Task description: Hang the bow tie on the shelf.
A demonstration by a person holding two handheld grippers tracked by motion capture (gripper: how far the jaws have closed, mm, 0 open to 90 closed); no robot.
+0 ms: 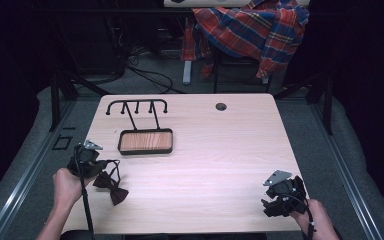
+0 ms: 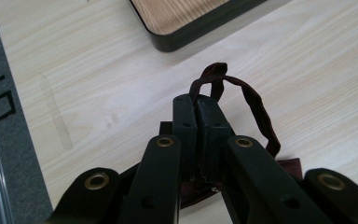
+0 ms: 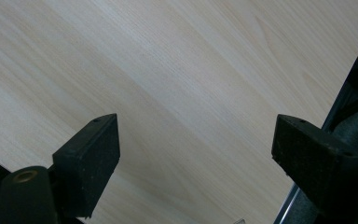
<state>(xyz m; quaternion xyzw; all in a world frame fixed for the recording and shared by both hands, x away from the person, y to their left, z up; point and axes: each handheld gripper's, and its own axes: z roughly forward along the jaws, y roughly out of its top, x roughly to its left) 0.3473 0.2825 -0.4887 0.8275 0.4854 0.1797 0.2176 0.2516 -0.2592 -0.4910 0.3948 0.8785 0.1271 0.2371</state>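
A dark brown bow tie (image 1: 112,187) lies near the table's front left corner. Its thin strap (image 2: 257,111) loops up off the wood. My left gripper (image 2: 198,101) is shut on that strap, jaws pressed together around it; in the high view the left gripper (image 1: 94,166) sits just left of the tie. A black stand (image 1: 136,104) with a row of hooks rises from a wooden tray base (image 1: 145,141) beyond it, and the tray's corner (image 2: 186,28) lies ahead of the jaws. My right gripper (image 1: 274,204) hovers open at the front right, with bare table between its jaws (image 3: 196,135).
A plaid shirt (image 1: 250,30) hangs over a chair behind the table. A round cable hole (image 1: 221,106) sits near the table's far edge. Cables lie on the grey floor (image 1: 145,75) beyond. The table's right edge (image 3: 307,186) runs close to the right gripper.
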